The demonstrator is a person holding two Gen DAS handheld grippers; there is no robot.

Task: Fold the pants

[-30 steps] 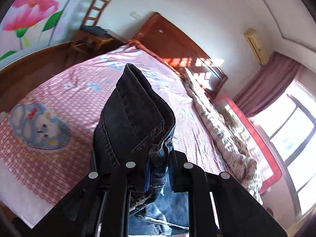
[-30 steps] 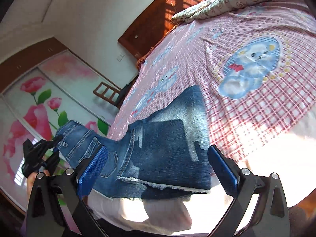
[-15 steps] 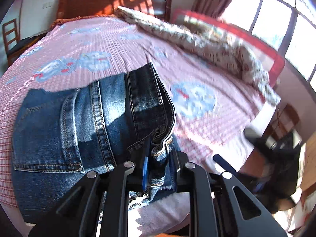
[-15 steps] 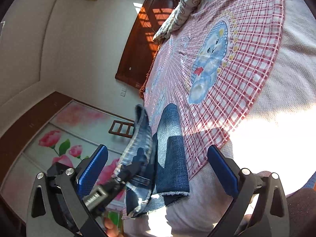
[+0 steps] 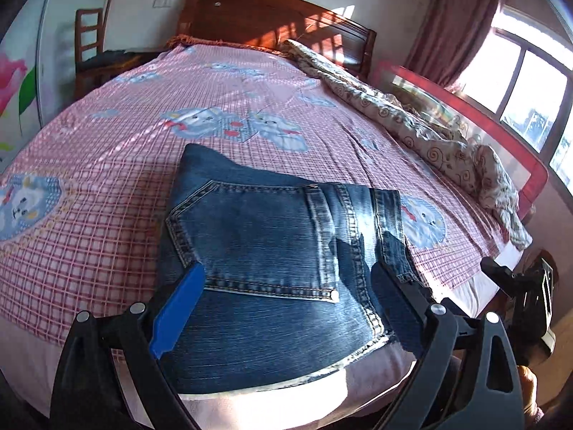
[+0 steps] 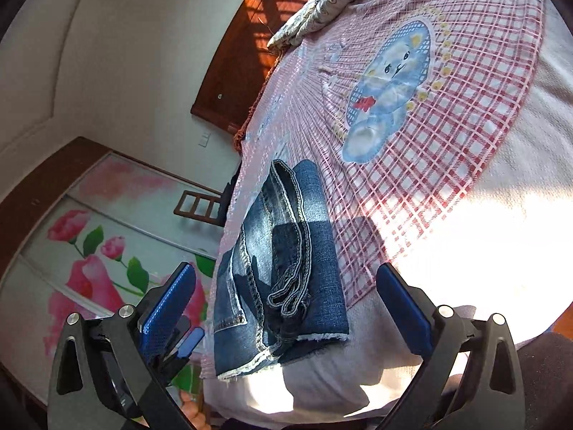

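Observation:
The blue jeans [image 5: 272, 251] lie folded in a flat stack at the near edge of the bed, back pocket up. My left gripper [image 5: 286, 308] is open just above them, holding nothing. In the right wrist view the folded jeans [image 6: 286, 268] lie between the fingers, waistband edge on top. My right gripper [image 6: 286, 308] is open and empty, close to the bed edge. It also shows at the right edge of the left wrist view [image 5: 519, 286].
The bed has a pink checked sheet [image 5: 107, 179] with bear prints. A rolled quilt [image 5: 412, 125] lies along its right side by a red rail [image 5: 501, 132]. A wooden headboard [image 5: 272, 18] and a chair [image 5: 89, 46] stand at the back. A flowered wardrobe [image 6: 89, 233] is on the left.
My left gripper was shut on the jeans' waistband and has laid it down over the stack, then opened. The jeans now lie flat and folded. My right gripper stayed open.

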